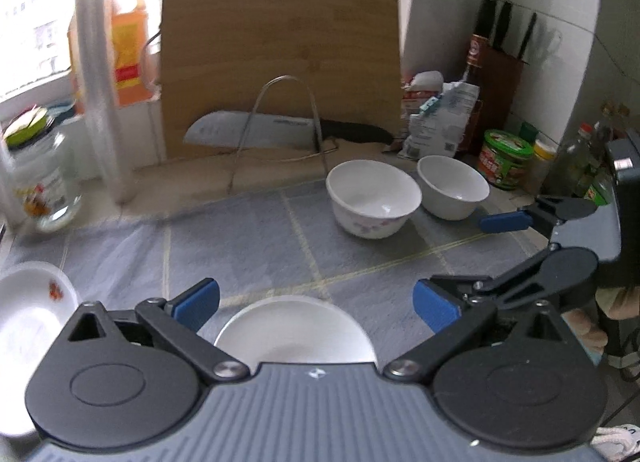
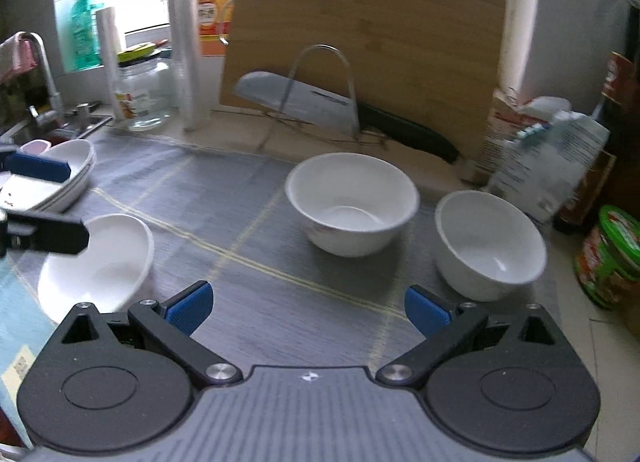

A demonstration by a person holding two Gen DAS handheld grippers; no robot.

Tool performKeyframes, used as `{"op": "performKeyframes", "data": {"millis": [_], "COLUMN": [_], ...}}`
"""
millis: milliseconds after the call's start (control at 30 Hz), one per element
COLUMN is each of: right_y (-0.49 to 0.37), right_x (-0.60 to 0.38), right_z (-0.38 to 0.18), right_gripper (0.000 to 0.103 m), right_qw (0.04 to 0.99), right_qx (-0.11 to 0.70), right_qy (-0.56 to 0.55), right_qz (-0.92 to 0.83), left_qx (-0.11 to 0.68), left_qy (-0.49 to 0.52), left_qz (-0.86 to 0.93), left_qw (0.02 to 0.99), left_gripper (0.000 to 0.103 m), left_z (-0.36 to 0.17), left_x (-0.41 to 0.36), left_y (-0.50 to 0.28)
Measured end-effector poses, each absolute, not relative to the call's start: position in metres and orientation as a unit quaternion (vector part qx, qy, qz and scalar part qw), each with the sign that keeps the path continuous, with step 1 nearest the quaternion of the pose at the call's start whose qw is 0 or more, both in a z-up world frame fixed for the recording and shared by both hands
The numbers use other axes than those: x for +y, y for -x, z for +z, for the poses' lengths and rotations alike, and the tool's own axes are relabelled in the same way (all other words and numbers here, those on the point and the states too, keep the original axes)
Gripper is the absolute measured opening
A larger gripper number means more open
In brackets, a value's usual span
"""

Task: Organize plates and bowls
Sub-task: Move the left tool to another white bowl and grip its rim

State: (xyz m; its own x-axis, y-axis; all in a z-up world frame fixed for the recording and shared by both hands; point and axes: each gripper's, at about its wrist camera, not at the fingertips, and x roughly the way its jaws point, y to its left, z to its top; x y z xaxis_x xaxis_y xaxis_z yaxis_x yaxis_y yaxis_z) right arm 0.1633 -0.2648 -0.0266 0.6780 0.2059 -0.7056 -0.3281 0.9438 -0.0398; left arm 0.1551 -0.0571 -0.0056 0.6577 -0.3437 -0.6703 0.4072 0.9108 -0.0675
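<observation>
The right tool (image 2: 306, 308) hangs wide open above the mat (image 2: 240, 222), two white bowls (image 2: 352, 204) ahead.

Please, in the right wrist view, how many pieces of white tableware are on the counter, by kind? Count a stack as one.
Deep bowls: 2 (flowered bowl, plain bowl)
Shallow dish: 1
Stack of plates: 1
Total: 4

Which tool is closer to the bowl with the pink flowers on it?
Probably the right tool. The flowered bowl sits just ahead of its open fingers. The left tool hangs over a white plate, with the flowered bowl farther off across the mat.
</observation>
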Motion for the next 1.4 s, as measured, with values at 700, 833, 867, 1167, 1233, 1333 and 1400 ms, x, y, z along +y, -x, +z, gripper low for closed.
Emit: {"op": "performKeyframes", "data": {"millis": [700,833,867,1167,1233,1333,1400], "right_y": [-0.2,-0.21,-0.212,-0.224,-0.228,-0.235,-0.239], "right_x": [-0.28,-0.276,-0.274,-0.263,-0.262,-0.262,-0.262], "right_z": [-0.037,-0.043,-0.045,-0.054,-0.056,-0.058,-0.059], "right_gripper": [0.103,0.103,0.103,0.103,0.102,0.102,0.102], "right_qw": [0.921,0.919,0.918,0.917,0.916,0.916,0.916], "right_qx": [0.356,0.362,0.363,0.355,0.356,0.357,0.355], "right_qy": [0.08,0.079,0.079,0.099,0.097,0.098,0.1], "right_qz": [0.136,0.138,0.14,0.153,0.156,0.155,0.155], "left_qx": [0.384,0.406,0.411,0.446,0.453,0.46,0.466], "left_qy": [-0.048,-0.04,-0.035,-0.02,-0.018,-0.013,-0.01], "left_qz": [-0.254,-0.257,-0.261,-0.262,-0.262,-0.259,-0.259], "left_qw": [0.887,0.876,0.873,0.855,0.852,0.849,0.846], "left_gripper": [0.102,0.102,0.102,0.102,0.102,0.101,0.101], "left_z": [0.003,-0.007,-0.01,-0.029,-0.034,-0.04,-0.045], "left_x": [-0.133,-0.142,-0.144,-0.162,-0.165,-0.168,-0.169], "left_y": [-0.259,-0.28,-0.284,-0.316,-0.323,-0.333,-0.339]}}
